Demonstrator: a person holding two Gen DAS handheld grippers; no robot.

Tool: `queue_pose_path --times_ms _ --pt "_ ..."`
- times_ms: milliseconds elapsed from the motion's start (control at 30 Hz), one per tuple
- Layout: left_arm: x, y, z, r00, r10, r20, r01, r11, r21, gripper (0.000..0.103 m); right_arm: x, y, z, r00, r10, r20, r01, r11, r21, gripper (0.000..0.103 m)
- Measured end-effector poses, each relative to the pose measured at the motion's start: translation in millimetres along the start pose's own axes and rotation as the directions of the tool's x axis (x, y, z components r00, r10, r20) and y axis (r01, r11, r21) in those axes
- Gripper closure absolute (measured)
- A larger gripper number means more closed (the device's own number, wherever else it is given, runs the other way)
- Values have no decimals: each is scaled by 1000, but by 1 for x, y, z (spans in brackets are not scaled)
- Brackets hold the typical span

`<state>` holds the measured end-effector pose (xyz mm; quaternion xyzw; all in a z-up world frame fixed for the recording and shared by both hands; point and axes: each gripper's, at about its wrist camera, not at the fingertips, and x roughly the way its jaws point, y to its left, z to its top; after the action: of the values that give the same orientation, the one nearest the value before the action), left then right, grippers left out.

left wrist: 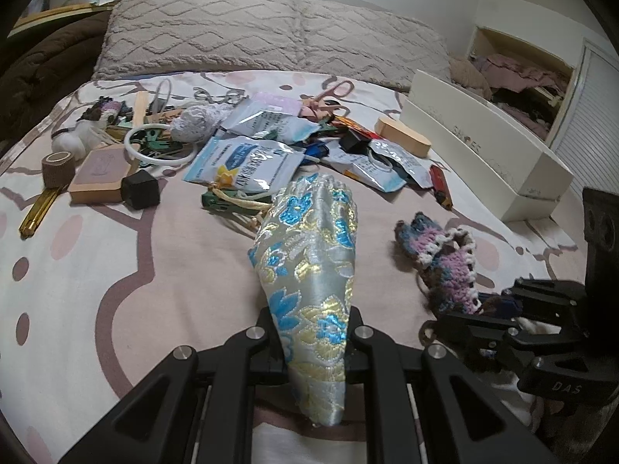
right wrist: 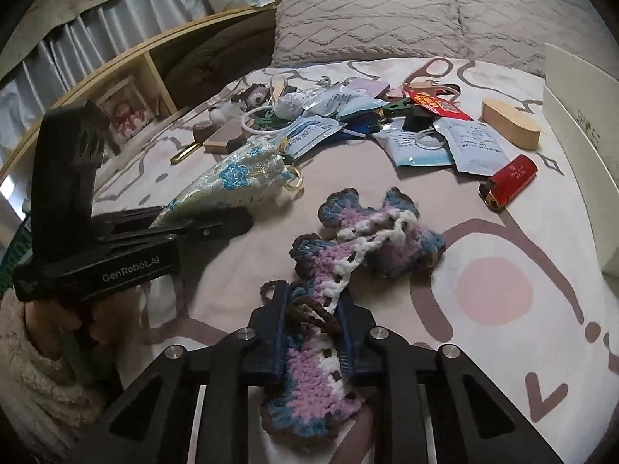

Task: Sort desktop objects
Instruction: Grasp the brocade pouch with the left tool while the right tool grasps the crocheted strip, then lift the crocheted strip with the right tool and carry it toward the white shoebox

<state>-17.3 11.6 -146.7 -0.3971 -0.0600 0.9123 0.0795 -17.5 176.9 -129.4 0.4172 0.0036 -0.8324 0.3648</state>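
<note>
- Brocade pouch (left wrist: 309, 270) is sitting pinched between the fingers of the left gripper (left wrist: 315, 348), low in the centre of the left wrist view; its long axis is running straight up the frame, narrow end at the jaws, gathered mouth pointing toward the clutter pile (left wrist: 247, 143) in the upper middle.
- In the right wrist view the same pouch (right wrist: 232, 181) is lying at middle left, slanting from the left gripper (right wrist: 216, 224) up and to the right.
- Right gripper (right wrist: 313, 332) is clamping a crocheted piece (right wrist: 348, 255) at bottom centre of its own view; the piece is stretching up and to the right, its free end resting on the bedspread (right wrist: 491, 290).
- In the left wrist view the crocheted piece (left wrist: 441, 255) is showing at lower right, just beside the pouch but apart from it.
- White box (left wrist: 483, 154) is standing at the right of the frame, nearer the right gripper than the left, so that hand looks better placed for any drop there.
- Red lighter (right wrist: 510, 181) is lying between the crocheted piece and the box.
</note>
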Motion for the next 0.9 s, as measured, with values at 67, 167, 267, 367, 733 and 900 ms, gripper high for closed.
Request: queue_pose_path --times_ms 67,167,267,367,733,900 --pt "-3 0 1 1000 5 11 -5 1000 -1 89 -3 -3 1 1000 13 13 -14 1000 28 83" --pt "-6 0 2 1000 1 24 -1 1000 -5 89 -8 -5 3 999 12 36 -14 999 47 84" --pt "-6 0 1 1000 -1 26 1 1000 -1 89 -12 -6 5 998 12 54 -15 998 57 84" --pt "-7 0 2 1000 -3 31 3 1000 -1 89 -15 -7 6 997 13 70 -17 998 65 84" --pt "-21 -5 9 997 -11 76 11 1000 7 89 -41 -4 19 987 -12 160 4 999 52 84" --pt "-32 -10 16 995 -28 91 26 999 19 89 -53 2 23 981 -35 188 30 999 28 84"
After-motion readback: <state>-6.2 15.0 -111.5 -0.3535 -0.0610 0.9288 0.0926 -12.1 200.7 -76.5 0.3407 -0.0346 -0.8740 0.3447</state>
